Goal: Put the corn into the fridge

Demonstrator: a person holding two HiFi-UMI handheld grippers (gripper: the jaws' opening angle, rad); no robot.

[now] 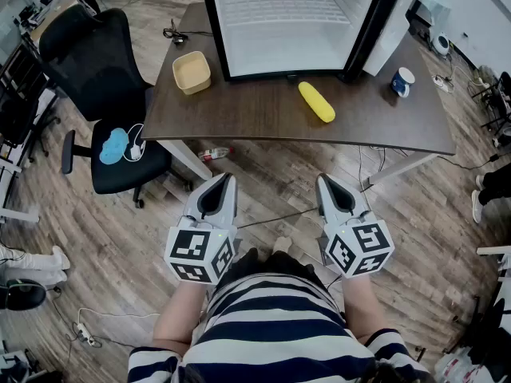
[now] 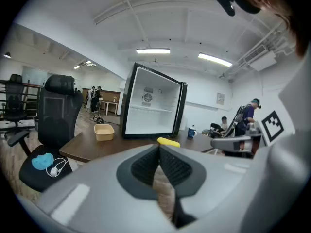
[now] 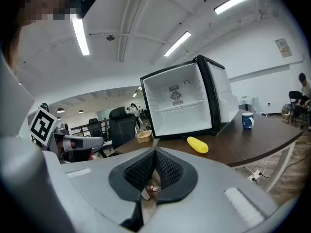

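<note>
**Holding both grippers short of the table, corn on the tabletop**

Cut off by the top edge of the head view, the open mini fridge shows only its white, bare inside and lower frame. Its door swings out to the right and is only partly in frame. The hands are hidden beneath the marker cubes. A small pale-blue thing with a white cable lies on the seat of the black office chair; what it is cannot be made out.

The corn lies on the dark wooden table, just in front of the fridge opening, outside it and touching nothing else. A beige bowl sits at the fridge's left front corner, and a blue mug stands well off to the right, beyond the door. A small bottle lies on the plank floor by the table's near edge. That near edge stands between the grippers and the corn.

The left gripper and the right gripper hover side by side over the floor, apart from the table. Each has its jaws closed tip to tip, with nothing between them.
</note>
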